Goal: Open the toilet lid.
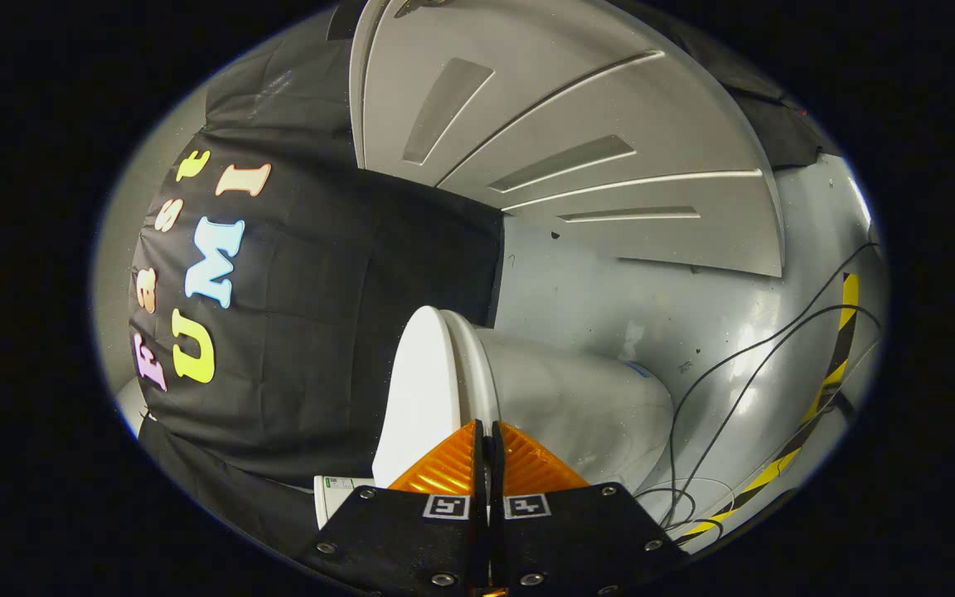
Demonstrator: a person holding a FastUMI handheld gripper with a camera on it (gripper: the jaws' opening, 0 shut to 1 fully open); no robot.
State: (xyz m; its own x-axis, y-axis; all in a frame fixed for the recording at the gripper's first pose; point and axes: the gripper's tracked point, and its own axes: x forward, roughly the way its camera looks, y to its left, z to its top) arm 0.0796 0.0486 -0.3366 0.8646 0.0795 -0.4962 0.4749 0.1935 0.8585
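Note:
The view is rolled sideways, so the white toilet bowl (585,406) lies across it, just beyond my fingers. Its white lid (419,390) sits flat against the seat rim (482,373) with only a thin seam between them. My gripper (486,426) is shut, its fingers pressed together with nothing visibly held. The fingertips (457,460) sit right at the front edge of the toilet, at the seam between lid and seat. The fingers hide the nearest part of that edge.
A grey floor (693,315) runs past the bowl, crossed by thin black cables (743,365) and a yellow-and-black tape strip (834,365). A pale ribbed panel (577,141) stands behind the toilet. Black cloth (320,332) hangs on the lid's side.

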